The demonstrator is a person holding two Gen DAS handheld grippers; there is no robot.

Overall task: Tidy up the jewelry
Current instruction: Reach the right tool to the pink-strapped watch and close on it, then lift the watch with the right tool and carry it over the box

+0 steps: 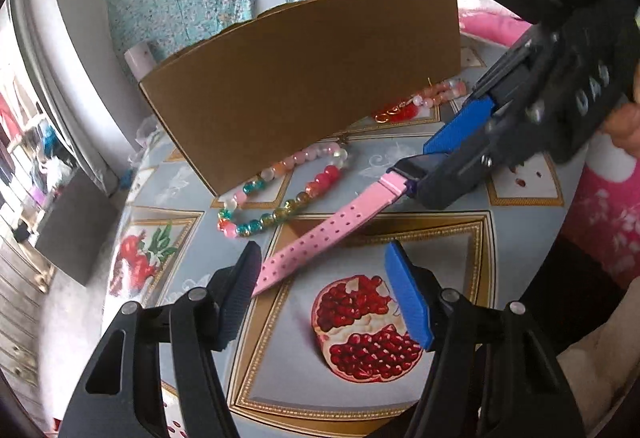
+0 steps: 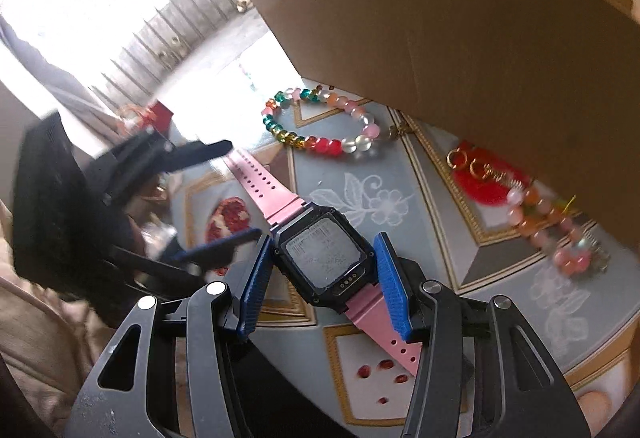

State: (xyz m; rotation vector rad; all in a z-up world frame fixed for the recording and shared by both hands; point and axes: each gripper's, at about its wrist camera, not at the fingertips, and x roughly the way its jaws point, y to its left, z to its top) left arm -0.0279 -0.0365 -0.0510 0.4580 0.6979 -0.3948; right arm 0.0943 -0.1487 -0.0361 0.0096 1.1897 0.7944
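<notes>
My right gripper point(image 2: 322, 260) is shut on a pink-strapped digital watch point(image 2: 322, 254), gripping the black case by its sides above the table. In the left wrist view the same gripper point(image 1: 424, 173) comes in from the right, and the watch strap point(image 1: 324, 234) hangs down toward my left gripper point(image 1: 324, 270), which is open with the strap end between its fingers. A multicoloured bead bracelet point(image 1: 280, 193) lies beside the brown cardboard box point(image 1: 304, 85). A peach bead bracelet point(image 2: 548, 222) and a red gold-ringed piece point(image 2: 484, 173) lie under the box edge.
The table carries a grey-blue cloth point(image 1: 352, 322) with pomegranate prints. The cardboard box stands along the table's far side. A pink cushion point(image 1: 496, 25) lies behind it. The floor and furniture lie beyond the table's left edge.
</notes>
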